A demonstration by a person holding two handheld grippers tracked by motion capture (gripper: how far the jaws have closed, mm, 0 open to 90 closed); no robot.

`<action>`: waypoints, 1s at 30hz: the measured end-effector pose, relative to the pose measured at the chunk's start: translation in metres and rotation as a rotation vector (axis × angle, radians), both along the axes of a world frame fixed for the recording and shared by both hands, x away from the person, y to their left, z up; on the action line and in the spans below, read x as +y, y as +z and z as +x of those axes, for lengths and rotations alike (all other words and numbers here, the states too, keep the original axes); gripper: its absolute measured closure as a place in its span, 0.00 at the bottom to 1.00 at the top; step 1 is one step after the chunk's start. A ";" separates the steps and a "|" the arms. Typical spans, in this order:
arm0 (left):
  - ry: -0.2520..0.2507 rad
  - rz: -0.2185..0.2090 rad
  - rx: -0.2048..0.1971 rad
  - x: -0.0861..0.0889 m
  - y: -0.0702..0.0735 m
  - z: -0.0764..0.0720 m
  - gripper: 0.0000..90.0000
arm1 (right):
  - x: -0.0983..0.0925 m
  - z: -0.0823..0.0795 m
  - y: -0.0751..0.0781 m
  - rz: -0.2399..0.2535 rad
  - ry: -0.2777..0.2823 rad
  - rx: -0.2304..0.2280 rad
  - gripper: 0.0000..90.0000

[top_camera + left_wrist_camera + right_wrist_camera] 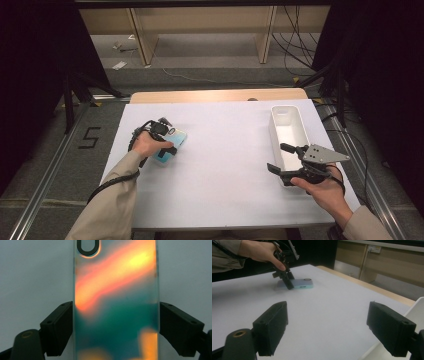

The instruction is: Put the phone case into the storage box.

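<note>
A: Gripping looks set on the left side. The left hand-held gripper (167, 142) straddles the phone case (171, 145), which lies flat on the white tabletop (225, 165) at its left half. In the left gripper view the pads (63, 327) sit right against both long edges of the case (116, 302), so I read it as clamped on it across the width.

B: Right side?

A: Right hand-held gripper (282, 159) hovers with its jaws apart and nothing between them, just beside the white bin (276, 131) at the tabletop's right. It's idle.

B: Advice for the lift?

A: My judgement: the grip is near one end of the case, opposite the camera cut-out (87, 247), so the far end will likely droop. Lift straight up and slow, and keep the wrist level. The case looks thin and flexible, so don't squeeze harder; that could bow it and pop it out.

B: And if the bin is the target?

A: Carry it low across, then line the long axis up with the bin before letting go. Keep the right gripper clear of the path.
</note>
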State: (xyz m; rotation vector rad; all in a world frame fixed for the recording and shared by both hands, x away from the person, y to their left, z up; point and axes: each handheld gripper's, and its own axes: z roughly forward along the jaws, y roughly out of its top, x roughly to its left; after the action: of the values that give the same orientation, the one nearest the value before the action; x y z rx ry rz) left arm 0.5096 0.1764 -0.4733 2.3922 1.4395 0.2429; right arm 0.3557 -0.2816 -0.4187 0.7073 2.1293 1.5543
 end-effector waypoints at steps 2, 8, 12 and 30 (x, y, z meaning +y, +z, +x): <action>-0.003 0.003 -0.003 0.000 0.000 0.000 0.19 | 0.000 0.000 0.000 0.000 0.000 0.000 0.20; 0.001 -0.007 -0.015 0.001 0.000 -0.001 0.19 | 0.000 0.000 0.000 0.000 -0.001 -0.001 0.20; -0.001 -0.011 -0.030 0.002 0.001 -0.003 0.19 | 0.000 0.000 0.000 0.000 -0.002 -0.001 0.20; 0.019 -0.098 -0.174 0.004 0.019 -0.015 0.19 | 0.001 0.001 -0.001 -0.004 -0.004 0.004 0.20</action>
State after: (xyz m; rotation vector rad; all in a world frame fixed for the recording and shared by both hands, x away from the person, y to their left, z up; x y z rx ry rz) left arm 0.4947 0.1807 -0.4544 2.2207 1.3625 0.3668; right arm 0.3564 -0.2803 -0.4194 0.7137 2.1319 1.5470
